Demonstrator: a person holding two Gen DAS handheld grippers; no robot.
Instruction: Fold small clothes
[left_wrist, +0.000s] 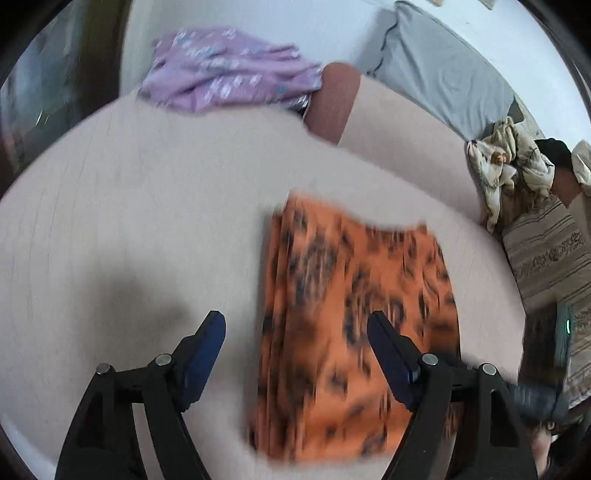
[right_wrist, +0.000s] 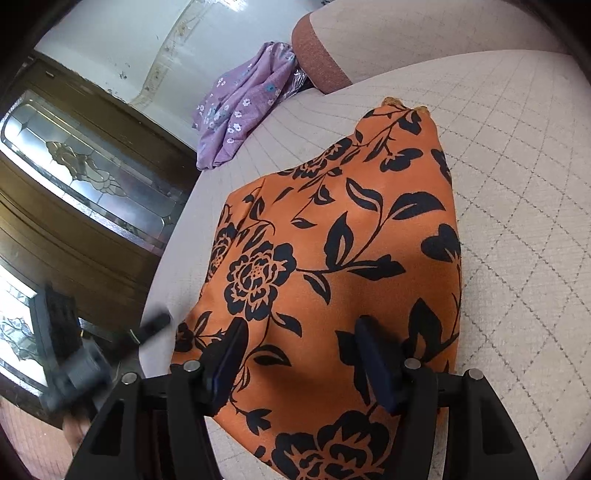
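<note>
1. Both tongs stand with jaws apart and nothing between the pads. Left gripper (left_wrist: 295, 332) hangs above the near-left edge of the garment, one finger over bare cover and one over cloth; this view is motion-blurred. Right gripper (right_wrist: 299, 343) is poised over the garment's near end, its spread seemingly ready for the next pinch, though contact with the cloth cannot be confirmed.
2. Quilted cover (right_wrist: 517, 221): a pale, diamond-stitched surface that serves as the folding bed; its flatness probably explains why the work is laid here.
3. Orange floral garment (right_wrist: 332, 240), the task's object: spread lengthwise at the middle of the cover, narrowing toward the far end. Its long left edge shows stacked layers in the left-wrist view, which suggests one lengthwise fold is already made.
4. Purple flowered cloth (right_wrist: 240, 107): crumpled at the far-left edge, well apart from the orange piece, likely waiting its turn.
5. Bolster (right_wrist: 317, 55) with a rust-coloured end: far side, just beside the purple cloth.
6. Writing: no brand, label or legible text appears in either view.
</note>
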